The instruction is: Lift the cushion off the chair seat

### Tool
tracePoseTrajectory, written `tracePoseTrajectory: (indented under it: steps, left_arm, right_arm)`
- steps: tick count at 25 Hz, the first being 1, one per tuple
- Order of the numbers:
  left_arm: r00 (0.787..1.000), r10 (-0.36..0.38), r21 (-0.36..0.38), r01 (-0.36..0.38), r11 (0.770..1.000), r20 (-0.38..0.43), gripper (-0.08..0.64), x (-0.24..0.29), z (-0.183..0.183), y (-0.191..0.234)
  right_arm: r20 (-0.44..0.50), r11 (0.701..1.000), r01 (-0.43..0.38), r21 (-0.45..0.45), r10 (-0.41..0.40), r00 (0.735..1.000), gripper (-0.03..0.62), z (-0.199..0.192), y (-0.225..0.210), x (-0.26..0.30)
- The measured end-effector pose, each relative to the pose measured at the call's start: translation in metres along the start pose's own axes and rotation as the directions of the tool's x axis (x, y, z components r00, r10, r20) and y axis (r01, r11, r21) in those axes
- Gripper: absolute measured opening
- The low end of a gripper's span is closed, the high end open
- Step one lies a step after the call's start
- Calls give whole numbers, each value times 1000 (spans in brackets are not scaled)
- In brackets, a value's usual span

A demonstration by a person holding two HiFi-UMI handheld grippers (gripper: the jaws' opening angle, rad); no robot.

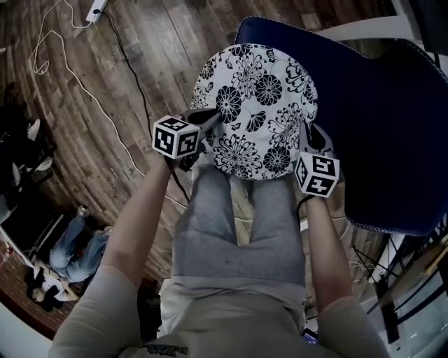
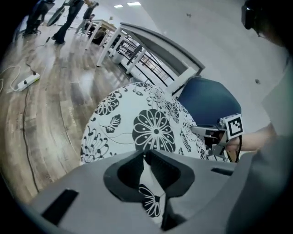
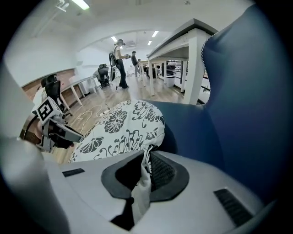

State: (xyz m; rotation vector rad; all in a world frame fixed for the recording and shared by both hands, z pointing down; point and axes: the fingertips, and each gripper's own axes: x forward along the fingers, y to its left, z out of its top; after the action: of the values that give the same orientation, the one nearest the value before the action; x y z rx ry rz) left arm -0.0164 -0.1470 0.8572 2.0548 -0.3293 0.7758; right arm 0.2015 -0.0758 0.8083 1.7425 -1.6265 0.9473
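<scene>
A round white cushion [image 1: 255,108] with a black flower print rests over the dark blue chair [image 1: 392,133]. Its near edge is pinched from both sides. My left gripper [image 1: 210,126] is shut on the cushion's left edge, with cushion fabric [image 2: 149,192] squeezed between its jaws. At the cushion's right edge my right gripper [image 1: 306,136] is shut too, a fold of the fabric [image 3: 143,178] caught between its pads. The cushion [image 2: 146,123] spreads out ahead in the left gripper view, and the cushion [image 3: 119,128] lies left of the chair back [image 3: 247,100] in the right gripper view.
A wooden floor [image 1: 105,84] with a white cable [image 1: 70,77] and a power strip [image 1: 96,8] lies to the left. The person's legs in grey trousers [image 1: 238,224] stand just before the chair. White desks [image 3: 192,50] and people [image 3: 120,59] are farther off.
</scene>
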Motion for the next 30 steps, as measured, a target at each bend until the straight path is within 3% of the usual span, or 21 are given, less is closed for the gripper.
tracePoseTrajectory:
  steps: [4,6,9,12,16,24,30]
  left_arm:
    - [997,-7,47,11,999,-75,117,4,3,-18]
    - [995,2,56,3,998,-97,117,0,13,-20]
    - [995,17,4,-17,1000,-98,114,-11,24,-20]
    - [997,39,-61,-43,997,-66,27,-21,34,-20]
    - [999,18,-44,-20,999,-45,21,-12,29,-20]
    - [994,10,3,-10,1000,105,20,-75,91,-64]
    - [972,35,74,-54,996,233,20,-131,117,-115]
  right_arm:
    - [-3,1000,-5,-6,5,1000,29,10,6,-10]
    - [-3,1000,-4,-11,4,1000,29,22,12,-15]
    - [0,1000,2,-13,-1,1000,29,35,17,-24]
    - [18,1000,-7,-17,7,1000,29,50,19,-34]
    - [58,999,-43,-16,43,997,29,48,17,-27]
    - [214,999,-43,6,41,976,29,123,20,-85]
    - [400,997,-60,-49,75,913,29,164,26,-154]
